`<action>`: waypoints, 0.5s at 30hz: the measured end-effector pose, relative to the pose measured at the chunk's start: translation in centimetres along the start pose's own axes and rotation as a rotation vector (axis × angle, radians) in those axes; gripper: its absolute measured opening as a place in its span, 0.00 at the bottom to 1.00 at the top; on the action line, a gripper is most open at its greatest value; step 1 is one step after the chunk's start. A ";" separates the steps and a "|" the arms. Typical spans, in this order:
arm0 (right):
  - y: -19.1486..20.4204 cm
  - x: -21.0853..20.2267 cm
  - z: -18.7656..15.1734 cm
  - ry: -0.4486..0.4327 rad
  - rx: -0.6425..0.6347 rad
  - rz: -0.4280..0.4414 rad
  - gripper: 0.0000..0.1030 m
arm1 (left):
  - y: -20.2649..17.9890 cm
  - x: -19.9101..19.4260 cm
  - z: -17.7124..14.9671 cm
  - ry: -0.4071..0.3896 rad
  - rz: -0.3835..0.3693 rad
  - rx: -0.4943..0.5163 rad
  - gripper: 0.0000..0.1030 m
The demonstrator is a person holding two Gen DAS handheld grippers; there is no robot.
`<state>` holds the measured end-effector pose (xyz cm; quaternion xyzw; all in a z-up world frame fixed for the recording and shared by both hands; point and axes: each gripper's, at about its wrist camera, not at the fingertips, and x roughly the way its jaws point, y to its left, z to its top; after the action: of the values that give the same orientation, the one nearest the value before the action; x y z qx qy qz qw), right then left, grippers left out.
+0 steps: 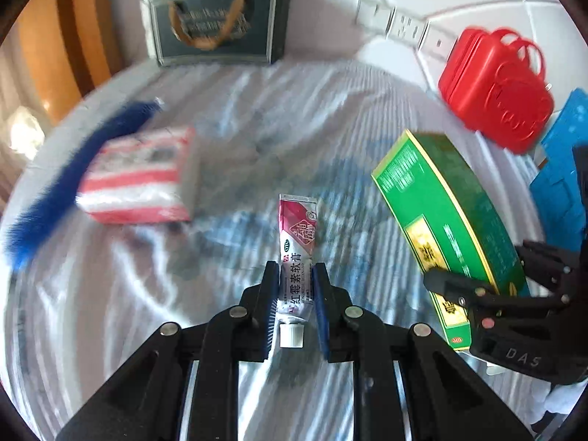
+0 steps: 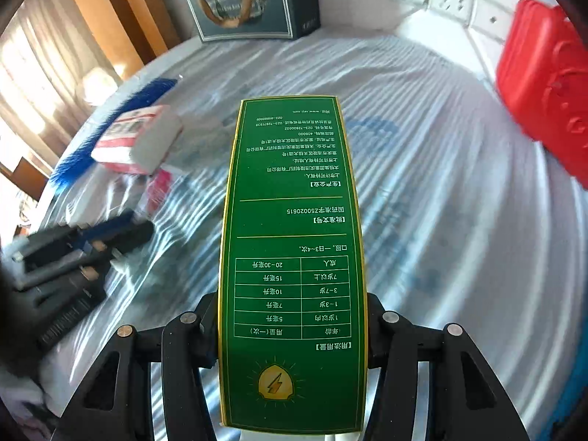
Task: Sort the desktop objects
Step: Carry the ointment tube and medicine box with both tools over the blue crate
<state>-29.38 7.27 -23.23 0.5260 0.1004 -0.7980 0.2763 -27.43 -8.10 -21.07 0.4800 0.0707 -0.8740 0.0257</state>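
Note:
My left gripper [image 1: 296, 275] is shut on a red and silver ointment tube [image 1: 297, 253], white cap toward the camera, held above the striped cloth. My right gripper [image 2: 290, 305] is shut on a long green medicine box [image 2: 292, 250]; the box also shows in the left wrist view [image 1: 444, 217], with the right gripper [image 1: 477, 286] on its near end. In the right wrist view the left gripper [image 2: 121, 229] is blurred at the left with the tube [image 2: 158, 191]. A red and white striped packet [image 1: 136, 176] and a blue brush [image 1: 70, 180] lie at the left.
A red plastic case [image 1: 496, 84] stands at the back right beside a blue object [image 1: 562, 169]. A dark gift box with a tan handle [image 1: 217, 25] stands against the wall at the back. A white power strip [image 1: 404, 24] runs along the wall.

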 end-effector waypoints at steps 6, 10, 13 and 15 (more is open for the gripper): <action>1.0 -7.3 -2.2 -0.116 0.000 -0.062 0.51 | -1.2 -7.1 0.1 -0.121 -0.014 0.020 0.18; 1.0 -13.0 -3.7 -0.220 0.025 -0.089 0.51 | -2.6 -10.9 -0.4 -0.181 -0.031 0.052 0.18; 0.9 -16.7 -4.6 -0.292 0.040 -0.119 0.51 | -4.2 -13.7 -0.6 -0.231 -0.045 0.087 0.18; 0.7 -19.3 -5.5 -0.335 0.051 -0.133 0.51 | -5.5 -15.2 -0.8 -0.255 -0.060 0.107 0.18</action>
<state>-19.03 15.63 -8.22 0.3848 0.0673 -0.8932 0.2225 -19.18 -2.88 -8.12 0.3632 0.0345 -0.9309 -0.0175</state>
